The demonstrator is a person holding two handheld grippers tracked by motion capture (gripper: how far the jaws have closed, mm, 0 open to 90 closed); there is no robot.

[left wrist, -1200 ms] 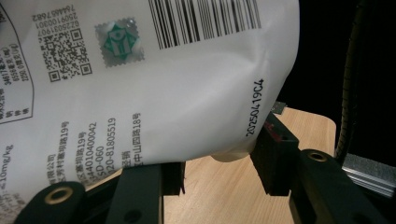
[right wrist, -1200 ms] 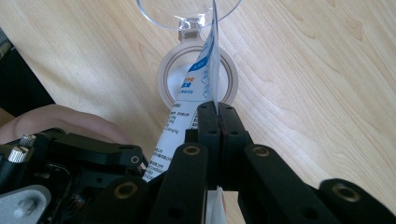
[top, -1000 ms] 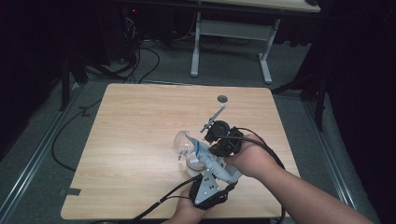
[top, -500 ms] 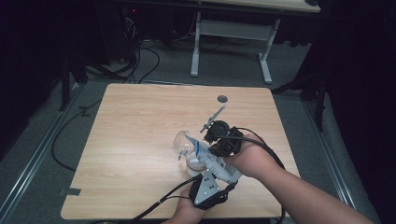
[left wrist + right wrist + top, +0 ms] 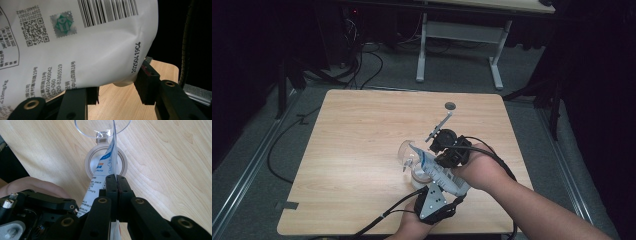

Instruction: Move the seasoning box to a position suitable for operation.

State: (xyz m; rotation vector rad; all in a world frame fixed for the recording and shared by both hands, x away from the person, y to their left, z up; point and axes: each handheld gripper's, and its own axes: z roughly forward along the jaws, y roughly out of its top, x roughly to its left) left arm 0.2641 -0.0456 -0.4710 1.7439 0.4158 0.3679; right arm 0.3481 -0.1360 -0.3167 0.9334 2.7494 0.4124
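Observation:
A white pouch (image 5: 432, 165) with blue print and a barcode (image 5: 75, 50) hangs tilted between both grippers, just above the table. My left gripper (image 5: 448, 186) holds its bulging lower end, one jaw against each side of the pouch (image 5: 116, 90). My right gripper (image 5: 438, 159) is shut on the pouch's thin sealed edge (image 5: 116, 182). The pouch's upper corner (image 5: 112, 150) points over a white round container (image 5: 106, 163), which has a clear round lid (image 5: 102, 127) hinged open beside it.
A thin metal stick (image 5: 439, 125) rises at a slant behind the right gripper. A small dark disc (image 5: 450, 106) lies near the wooden table's (image 5: 362, 140) far edge. Cables trail from both grippers off the near edge.

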